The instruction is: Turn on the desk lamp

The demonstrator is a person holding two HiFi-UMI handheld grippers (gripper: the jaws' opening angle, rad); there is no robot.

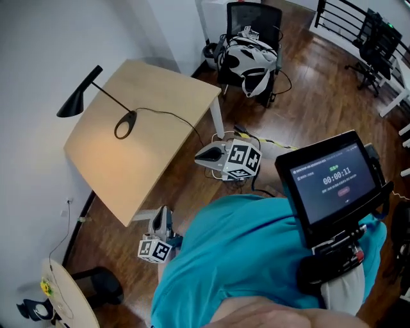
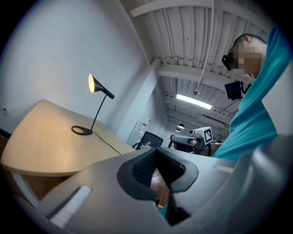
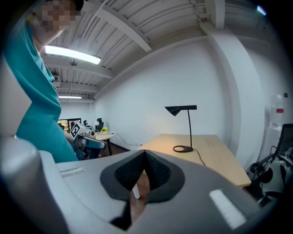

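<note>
Floorboards (image 1: 307, 109) of dark wood run under the whole scene. On them stands a pale wooden counter (image 1: 160, 96), set against the white wall. A person in a teal shirt (image 1: 237, 256) stands near its front corner, apart from it. A black office chair (image 1: 253, 16) with white and black gear piled on its seat stands beyond the counter's far end. A dark screen (image 1: 333, 179) showing a timer hangs at the person's front.

The right hand-held gripper (image 1: 198, 157) is held low, just off the counter's near corner. In the right gripper view its dark pads (image 3: 158, 171) meet at the tips with nothing between them. The left hand-held gripper (image 1: 163, 211) hangs just beside the counter's front edge, and its own view shows its pads (image 2: 144, 167) pressed together too, empty.

The black desk lamp (image 1: 75, 104) stands near the counter's wall side, well apart from both grippers. Its ring base rests on the wood and its cone shade tilts downward over the edge. The shade's inside glows and a warm patch lies on the counter beneath. Its thin black cord (image 1: 173, 116) trails from the base to the counter's edge.
</note>
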